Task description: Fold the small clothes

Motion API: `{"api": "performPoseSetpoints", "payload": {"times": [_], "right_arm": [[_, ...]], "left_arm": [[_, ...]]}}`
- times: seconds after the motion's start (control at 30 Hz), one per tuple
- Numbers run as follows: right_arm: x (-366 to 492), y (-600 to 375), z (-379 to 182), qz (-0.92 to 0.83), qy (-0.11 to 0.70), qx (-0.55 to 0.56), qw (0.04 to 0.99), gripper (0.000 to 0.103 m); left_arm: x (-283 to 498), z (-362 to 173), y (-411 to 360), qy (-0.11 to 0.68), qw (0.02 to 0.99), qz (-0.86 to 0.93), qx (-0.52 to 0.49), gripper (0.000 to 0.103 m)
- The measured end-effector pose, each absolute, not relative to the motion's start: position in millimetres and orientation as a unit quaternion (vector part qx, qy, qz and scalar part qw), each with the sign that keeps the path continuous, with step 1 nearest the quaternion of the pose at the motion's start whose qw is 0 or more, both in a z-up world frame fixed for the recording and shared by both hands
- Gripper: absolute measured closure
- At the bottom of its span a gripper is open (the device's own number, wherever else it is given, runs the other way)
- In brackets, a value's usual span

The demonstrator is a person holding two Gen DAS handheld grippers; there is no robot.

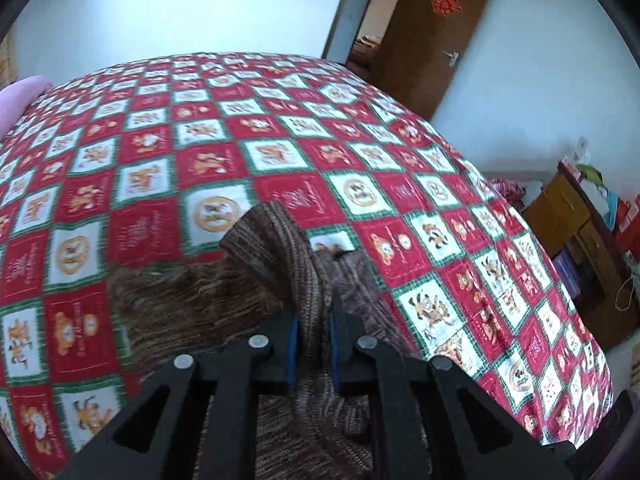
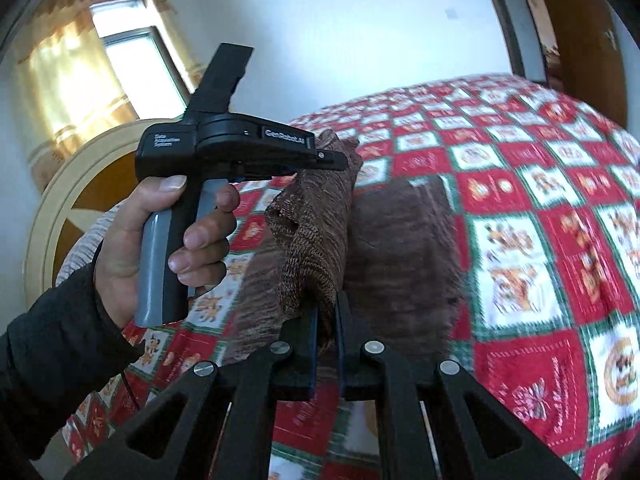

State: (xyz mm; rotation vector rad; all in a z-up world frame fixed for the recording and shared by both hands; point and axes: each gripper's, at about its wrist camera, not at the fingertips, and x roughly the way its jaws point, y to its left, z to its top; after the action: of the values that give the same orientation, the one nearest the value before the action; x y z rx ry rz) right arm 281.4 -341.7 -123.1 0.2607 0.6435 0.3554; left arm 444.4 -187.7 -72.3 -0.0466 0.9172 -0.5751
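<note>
The bed (image 1: pixel 280 128) is covered by a quilt (image 1: pixel 420 208) in a checked pattern of red and white squares with green borders, each square printed with a small cartoon figure or emblem. In the left wrist view a brown knitted garment (image 1: pixel 168 312) lies on the quilt at about six o'clock, part of it lifted off the surface. At nine o'clock a pink pillow (image 1: pixel 20 96) rests at the bed's edge.
</note>
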Motion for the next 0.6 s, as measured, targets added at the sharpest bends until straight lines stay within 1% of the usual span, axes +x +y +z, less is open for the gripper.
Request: {"api": "performPoseSetpoints", "payload": {"times": [0.2,0.4,0.6], "right_arm": [[280,-369,-148,0.156,0.340,0.163,0.913,0.096],[288,-389,-171,0.137,0.363,0.191,0.902,0.097],[283,-398,-176,0.128,0.371,0.203,0.897,0.097]], "left_arm": [[442,-89,-227,0.444,0.851,-0.282,0.009,0.091],[437,-111,-261,0.430,0.859,-0.268,0.072,0.091],[438,-116,-270,0.426,0.861,-0.269,0.074,0.091]]}}
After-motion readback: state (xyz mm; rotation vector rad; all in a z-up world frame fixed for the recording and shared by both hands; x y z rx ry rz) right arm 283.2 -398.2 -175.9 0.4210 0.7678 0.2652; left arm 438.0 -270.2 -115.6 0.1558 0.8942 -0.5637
